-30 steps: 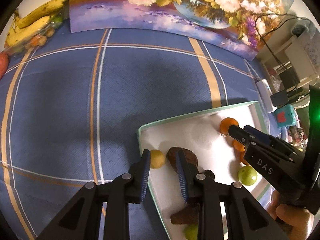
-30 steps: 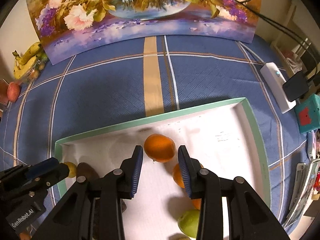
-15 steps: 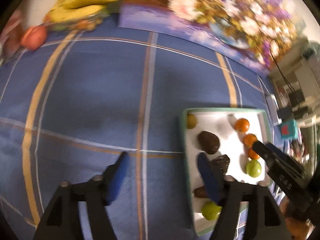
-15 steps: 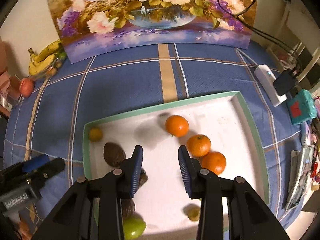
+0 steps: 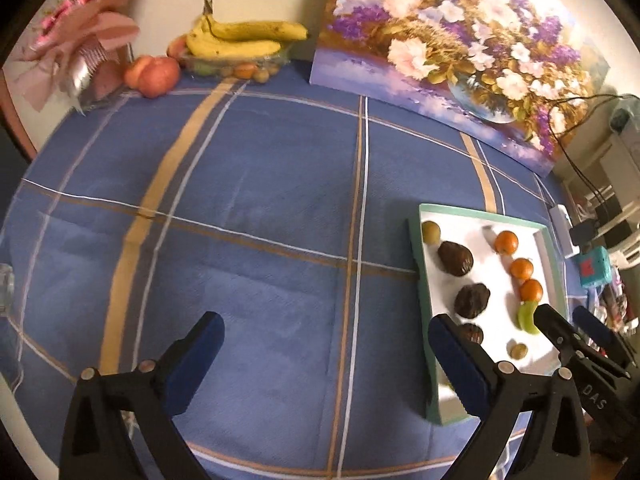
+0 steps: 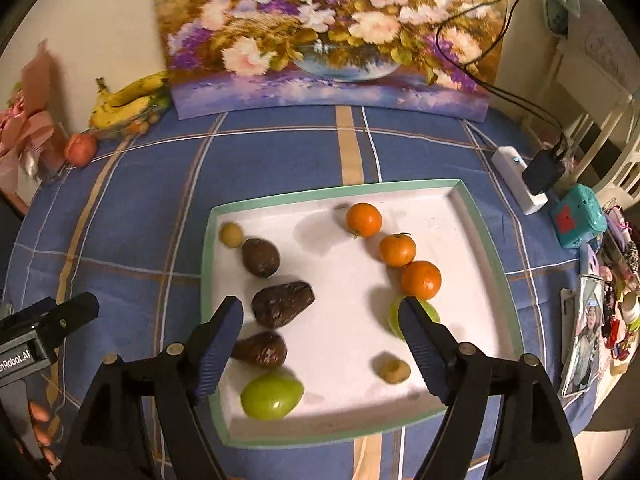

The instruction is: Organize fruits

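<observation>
A white tray with a green rim (image 6: 336,192) lies on the blue cloth; it also shows in the left wrist view (image 5: 480,213). In it are three oranges (image 6: 397,249) in a row, three dark brown fruits (image 6: 282,304) in a row, two green fruits (image 6: 272,395) and two small yellowish fruits (image 6: 231,235). My right gripper (image 6: 322,346) is open and empty above the tray's near half. My left gripper (image 5: 326,354) is wide open and empty over the cloth, left of the tray.
Bananas (image 5: 244,38) and a red apple (image 5: 152,76) sit at the table's far left corner by a pink bouquet (image 5: 76,36). A flower painting (image 6: 328,36) leans on the wall. A white power strip (image 6: 518,178), a teal box (image 6: 576,216) and clutter lie at the right.
Both grippers pulled back and up from the tray and opened wide. The left gripper swung left, off the tray and over the cloth.
</observation>
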Available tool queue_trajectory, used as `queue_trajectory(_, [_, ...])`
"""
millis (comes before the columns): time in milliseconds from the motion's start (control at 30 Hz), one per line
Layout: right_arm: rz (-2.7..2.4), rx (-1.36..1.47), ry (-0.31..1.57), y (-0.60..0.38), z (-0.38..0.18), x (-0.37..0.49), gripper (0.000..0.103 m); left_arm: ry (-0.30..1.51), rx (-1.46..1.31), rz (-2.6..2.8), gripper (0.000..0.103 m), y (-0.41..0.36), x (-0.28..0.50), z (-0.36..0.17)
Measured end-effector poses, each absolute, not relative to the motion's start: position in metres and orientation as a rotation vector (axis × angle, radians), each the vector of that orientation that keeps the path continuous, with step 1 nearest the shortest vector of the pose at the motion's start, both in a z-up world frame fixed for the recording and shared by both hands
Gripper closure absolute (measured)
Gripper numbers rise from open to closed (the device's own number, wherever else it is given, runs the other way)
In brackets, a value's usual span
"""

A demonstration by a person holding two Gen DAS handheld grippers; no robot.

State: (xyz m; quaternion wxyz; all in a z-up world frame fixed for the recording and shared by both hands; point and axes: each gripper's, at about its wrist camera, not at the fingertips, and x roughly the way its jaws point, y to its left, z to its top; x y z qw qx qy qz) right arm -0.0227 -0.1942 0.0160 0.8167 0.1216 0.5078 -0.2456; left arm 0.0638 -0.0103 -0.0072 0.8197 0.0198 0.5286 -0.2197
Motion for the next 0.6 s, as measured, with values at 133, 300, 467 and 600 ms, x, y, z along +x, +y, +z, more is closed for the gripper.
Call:
queue_trajectory(133, [-0.519, 0.239, 1.049, -0.177, 0.023, -0.041, 0.009, 1.054, 0.052, -0.472, 0.000, 0.003, 0.036, 0.006])
queue_trajectory(300, [-0.514, 0.223, 1.008, -0.161, 0.031, -0.062, 0.008, 1.017, 0.094, -0.480, 0.000, 0.013, 0.010, 0.007])
queue_trajectory(467, [-0.511, 0.219, 0.993, -0.151, 0.031, -0.079, 0.008, 0.965, 0.120, -0.464, 0.000, 0.017, -0.009, 0.014])
queue_trajectory(600, [-0.506, 0.216, 0.995, -0.145, 0.028, -0.089, 0.008, 0.988, 0.136, -0.386, 0.000, 0.022, -0.012, 0.013])
